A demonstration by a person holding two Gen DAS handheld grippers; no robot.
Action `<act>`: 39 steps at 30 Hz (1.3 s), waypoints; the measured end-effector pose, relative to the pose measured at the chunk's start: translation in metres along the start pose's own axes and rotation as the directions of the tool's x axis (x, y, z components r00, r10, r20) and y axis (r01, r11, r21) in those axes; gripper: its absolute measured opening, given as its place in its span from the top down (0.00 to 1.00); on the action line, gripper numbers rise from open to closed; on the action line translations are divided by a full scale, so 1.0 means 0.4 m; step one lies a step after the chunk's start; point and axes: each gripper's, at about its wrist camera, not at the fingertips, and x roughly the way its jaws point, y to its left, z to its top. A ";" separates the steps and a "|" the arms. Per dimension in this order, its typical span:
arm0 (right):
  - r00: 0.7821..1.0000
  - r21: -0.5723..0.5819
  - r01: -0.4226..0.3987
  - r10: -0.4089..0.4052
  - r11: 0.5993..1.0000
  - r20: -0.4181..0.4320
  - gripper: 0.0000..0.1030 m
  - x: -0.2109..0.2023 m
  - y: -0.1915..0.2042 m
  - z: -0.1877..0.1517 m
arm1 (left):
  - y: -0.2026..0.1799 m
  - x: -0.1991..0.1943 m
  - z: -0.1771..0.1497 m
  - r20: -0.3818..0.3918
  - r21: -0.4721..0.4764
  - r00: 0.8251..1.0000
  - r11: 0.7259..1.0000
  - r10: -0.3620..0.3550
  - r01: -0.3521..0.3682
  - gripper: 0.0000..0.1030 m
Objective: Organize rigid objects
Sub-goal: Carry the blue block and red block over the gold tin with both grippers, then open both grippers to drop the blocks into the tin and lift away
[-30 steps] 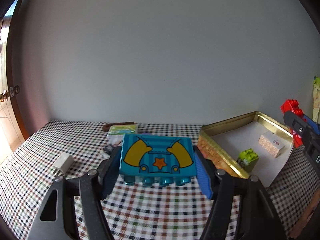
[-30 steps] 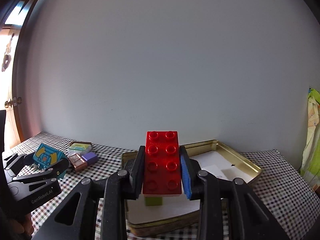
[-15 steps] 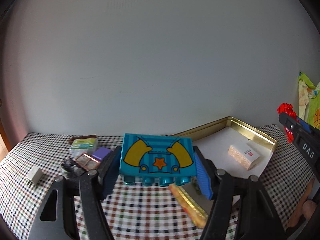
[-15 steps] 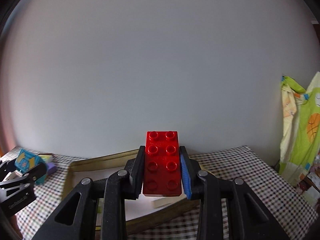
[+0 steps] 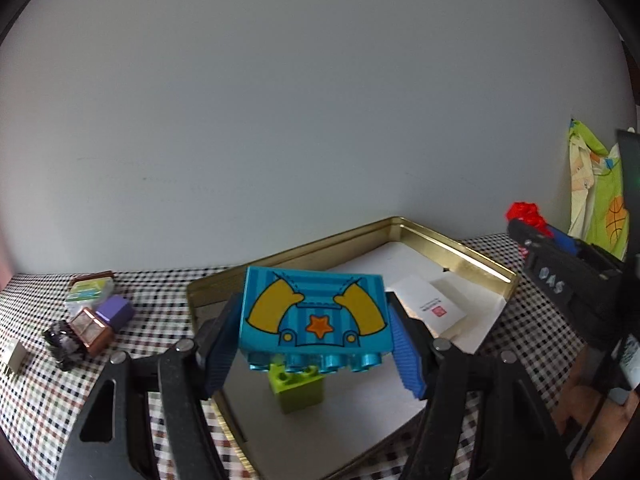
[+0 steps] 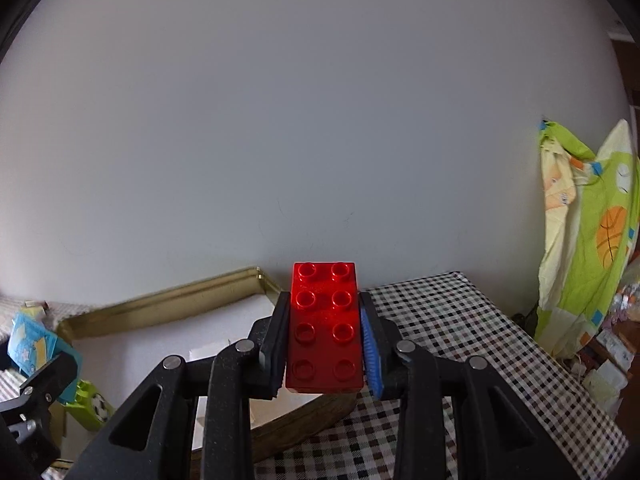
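Your left gripper (image 5: 316,344) clamps the blue printed brick (image 5: 314,310) between both pads, studs facing down, held above the gold tin tray (image 5: 452,240) near its left edge. The brick hides part of the lime green brick (image 5: 298,390) standing on the tray floor right under it; whether the 2 touch is unclear. A white card box (image 5: 430,308) lies in the tray toward the far right corner, partly cut off by the brick. Your right gripper (image 6: 325,340) is closed on the red 2x4 brick (image 6: 325,328), studs up, over the tray's near right corner. In the left wrist view it shows only at the right edge, blurred. Small items (image 5: 94,320) sit on the checkered tablecloth (image 5: 36,392) left of the tray, hard to make out.
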 end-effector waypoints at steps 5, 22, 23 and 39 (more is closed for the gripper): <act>0.999 -0.029 -0.006 0.005 1.000 -0.040 0.67 0.046 0.002 -0.004 | -0.040 0.033 0.006 -0.035 0.007 0.999 1.000 -0.005 0.006 0.34; 0.987 -0.095 -0.075 0.060 0.993 -0.149 0.67 0.127 0.026 -0.009 | -0.068 0.117 0.002 -0.155 -0.003 0.988 1.000 0.021 -0.021 0.34; 0.986 -0.096 -0.078 0.063 0.992 -0.151 0.67 0.128 0.027 -0.009 | -0.066 0.121 0.002 -0.161 -0.005 0.987 1.000 0.021 -0.022 0.34; 0.999 -0.036 -0.045 0.044 0.998 -0.016 0.21 0.069 0.001 -0.009 | -0.066 0.070 -0.001 -0.076 0.012 0.997 1.000 -0.004 0.005 0.00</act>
